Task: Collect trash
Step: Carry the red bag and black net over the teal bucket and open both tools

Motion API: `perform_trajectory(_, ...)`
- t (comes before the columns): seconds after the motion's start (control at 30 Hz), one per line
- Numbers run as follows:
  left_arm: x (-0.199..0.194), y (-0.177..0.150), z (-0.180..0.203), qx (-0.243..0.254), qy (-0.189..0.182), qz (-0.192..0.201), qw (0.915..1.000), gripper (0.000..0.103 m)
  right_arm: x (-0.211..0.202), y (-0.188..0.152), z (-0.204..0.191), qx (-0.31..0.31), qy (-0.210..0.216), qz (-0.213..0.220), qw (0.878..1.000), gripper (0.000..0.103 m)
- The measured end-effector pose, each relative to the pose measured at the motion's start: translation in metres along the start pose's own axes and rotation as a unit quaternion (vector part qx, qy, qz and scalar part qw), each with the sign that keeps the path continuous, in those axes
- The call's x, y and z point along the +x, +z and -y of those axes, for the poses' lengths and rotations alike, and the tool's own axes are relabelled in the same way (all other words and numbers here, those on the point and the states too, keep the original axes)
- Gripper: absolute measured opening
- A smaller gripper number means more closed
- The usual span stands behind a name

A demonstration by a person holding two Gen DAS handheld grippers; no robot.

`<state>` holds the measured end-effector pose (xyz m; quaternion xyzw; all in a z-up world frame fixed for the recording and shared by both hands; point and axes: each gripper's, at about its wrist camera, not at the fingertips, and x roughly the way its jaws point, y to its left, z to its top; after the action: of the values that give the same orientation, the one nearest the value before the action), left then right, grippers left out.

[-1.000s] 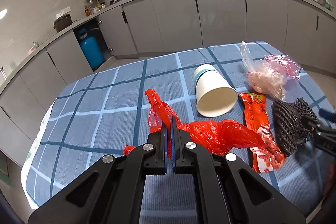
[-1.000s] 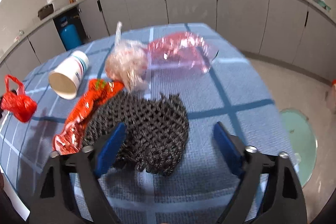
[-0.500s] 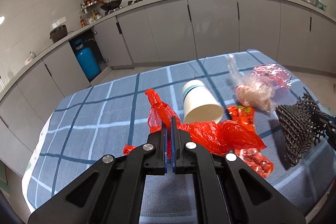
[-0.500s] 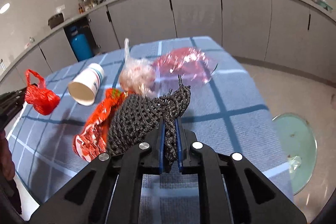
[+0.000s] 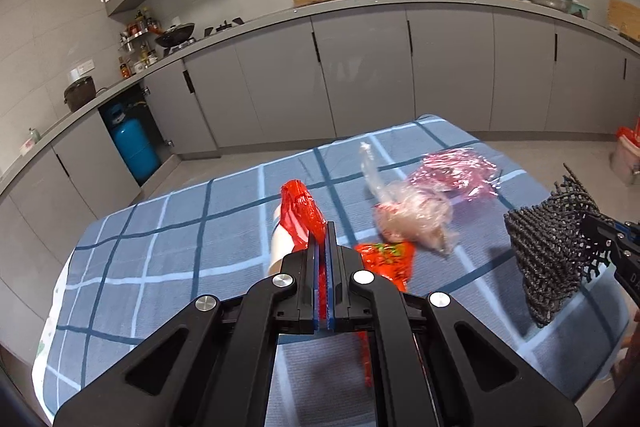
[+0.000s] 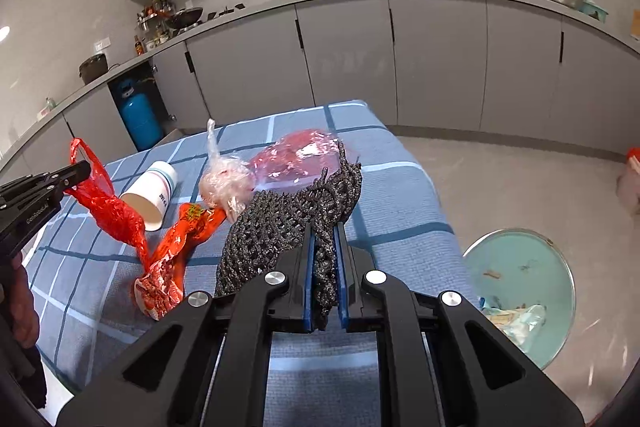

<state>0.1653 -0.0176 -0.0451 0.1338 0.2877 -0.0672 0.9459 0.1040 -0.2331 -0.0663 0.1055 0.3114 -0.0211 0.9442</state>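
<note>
Left wrist view: left gripper (image 5: 325,239) is clamped on a red plastic bag (image 5: 301,209), pads pressed together with the film pinched between them. In the right wrist view the same bag (image 6: 116,215) hangs off the gripper tip, lifted clear of the blue checked tablecloth (image 6: 392,187).

Right gripper (image 6: 324,239) is closed on a black mesh net (image 6: 288,223), a bunch of the mesh squeezed between the blue pads (image 6: 308,267). In the left wrist view the net (image 5: 548,247) dangles from the right gripper (image 5: 600,231) at the right edge, off the cloth.

On the table:
- white paper cup (image 6: 154,193) on its side, mouth toward the camera, just beside the hanging red bag
- red snack wrapper (image 6: 172,255) lying flat, between the cup and the net
- clear knotted bag (image 6: 226,183) with pinkish contents, touching the wrapper's far end
- crumpled pink film (image 6: 300,155) just behind the clear bag

Round bin (image 6: 520,291) with a teal liner stands on the floor beside the table's right edge, some scraps inside. Part of a hand (image 6: 20,303) shows at the left edge below the left gripper.
</note>
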Motion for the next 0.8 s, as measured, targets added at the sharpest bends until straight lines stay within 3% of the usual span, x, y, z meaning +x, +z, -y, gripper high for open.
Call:
perform_trajectory(0.43, 0.007, -0.013, -0.032, -0.013, 0.048, -0.024, 0.9985, 0.003, 0.002, -0.005, 0.009, 0.014, 0.012, 0.004, 1.0, 0.011)
perform_trajectory(0.8, -0.027, 0.019, -0.034, -0.018, 0.04, 0.036, 0.9984, 0.003, -0.012, 0.004, 0.016, 0.02, 0.008, 0.029, 0.999, 0.011)
